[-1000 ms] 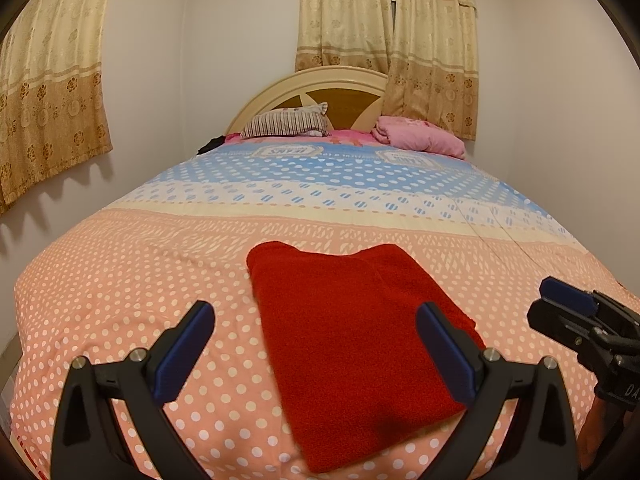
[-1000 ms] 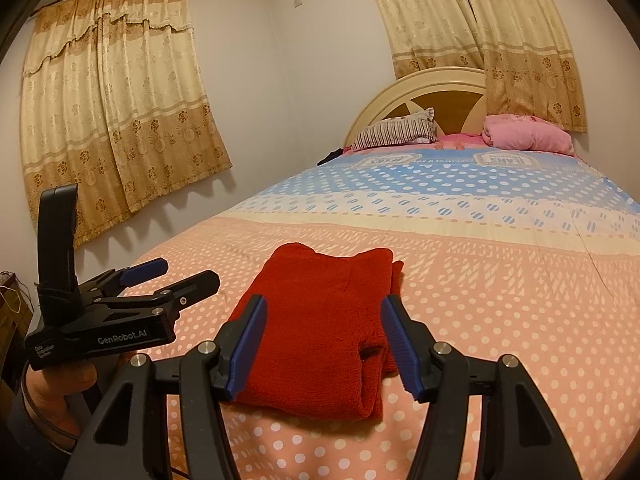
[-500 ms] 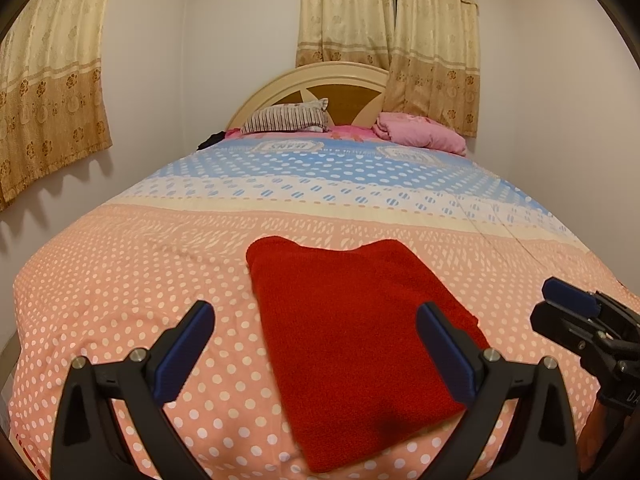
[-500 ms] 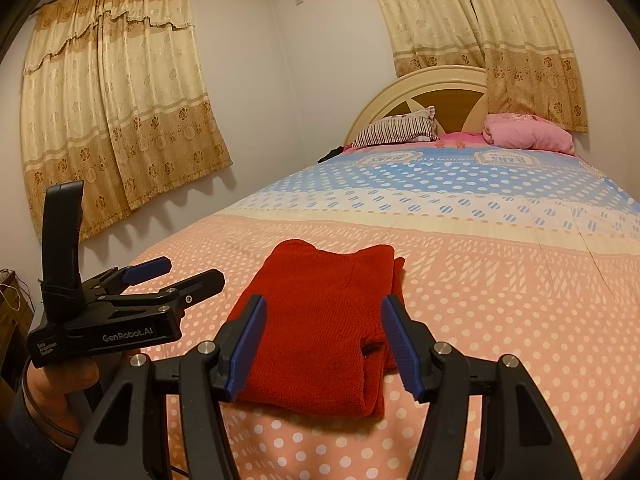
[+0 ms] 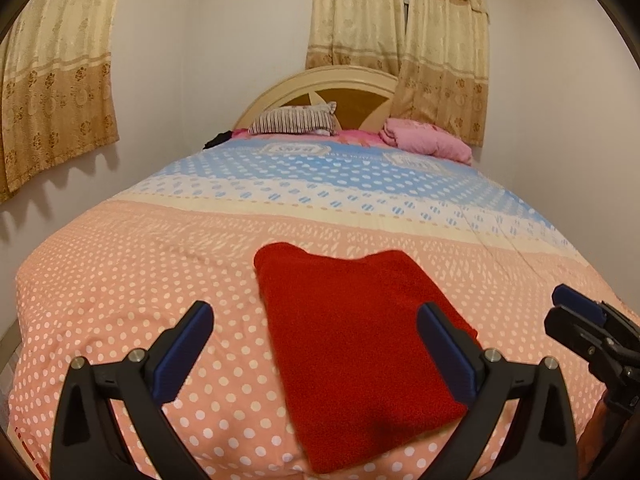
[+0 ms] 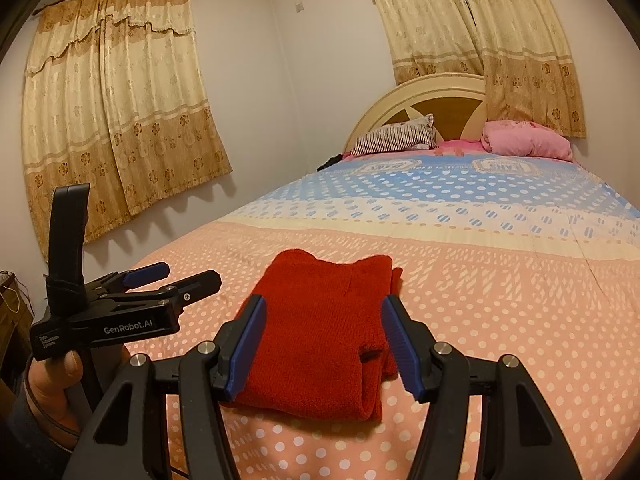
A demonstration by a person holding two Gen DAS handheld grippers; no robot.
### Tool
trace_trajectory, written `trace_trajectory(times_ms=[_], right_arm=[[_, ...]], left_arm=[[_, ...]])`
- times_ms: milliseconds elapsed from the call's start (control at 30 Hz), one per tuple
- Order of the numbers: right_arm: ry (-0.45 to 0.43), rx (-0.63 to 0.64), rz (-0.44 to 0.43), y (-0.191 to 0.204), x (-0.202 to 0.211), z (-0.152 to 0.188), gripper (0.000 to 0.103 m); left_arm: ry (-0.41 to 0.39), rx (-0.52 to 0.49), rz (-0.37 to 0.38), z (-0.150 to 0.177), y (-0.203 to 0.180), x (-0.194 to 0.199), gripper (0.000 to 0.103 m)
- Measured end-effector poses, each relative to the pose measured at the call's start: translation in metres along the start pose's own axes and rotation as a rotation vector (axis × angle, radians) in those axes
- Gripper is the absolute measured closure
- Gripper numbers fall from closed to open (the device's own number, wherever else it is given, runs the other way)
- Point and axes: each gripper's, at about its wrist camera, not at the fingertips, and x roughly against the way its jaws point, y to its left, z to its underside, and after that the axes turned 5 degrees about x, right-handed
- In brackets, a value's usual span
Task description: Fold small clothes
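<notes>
A red knitted garment (image 5: 352, 344) lies folded into a neat rectangle on the dotted bedspread (image 5: 140, 272); it also shows in the right wrist view (image 6: 320, 336) with layered edges on its right side. My left gripper (image 5: 316, 344) is open and empty, held just short of the garment's near edge. My right gripper (image 6: 322, 340) is open and empty, held above the garment's near end. The right gripper also shows at the right edge of the left wrist view (image 5: 588, 324), and the left gripper shows at the left of the right wrist view (image 6: 176, 280).
The bed runs back to a curved headboard (image 5: 340, 92) with a striped pillow (image 5: 294, 120) and a pink pillow (image 5: 428, 140). Curtains (image 6: 116, 112) hang on the left wall and behind the headboard. A dark item (image 5: 218, 139) lies at the far left corner.
Both grippers have drawn slightly back and up from the garment. The garment has not moved and both grippers stay open.
</notes>
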Motion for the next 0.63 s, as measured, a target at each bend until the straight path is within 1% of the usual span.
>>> trace_trajectory(times_ms=[167,333,567,633], right_arm=[[-0.019,0.016,-0.004,0.0042,0.006,-0.0032,0.042],[-0.013,0.029,-0.006,0.0068,0.0061,-0.0016,0.042],[0.002,0.017,-0.005,0.0028,0.0036,0.0017,0.042],[0.006,0.013,-0.002,0.0016,0.0029,0.0024,0.042]], left_arm=[[-0.019,-0.004,-0.015,-0.0029,0.003,0.0025,0.0],[-0.026,-0.011,-0.026,-0.0039,0.0039,0.0023,0.0],[-0.026,-0.013,-0.025,-0.0009,0.0061,-0.0014,0.0],[-0.019,-0.023,-0.013,-0.0004,0.0046,-0.0029,0.0]])
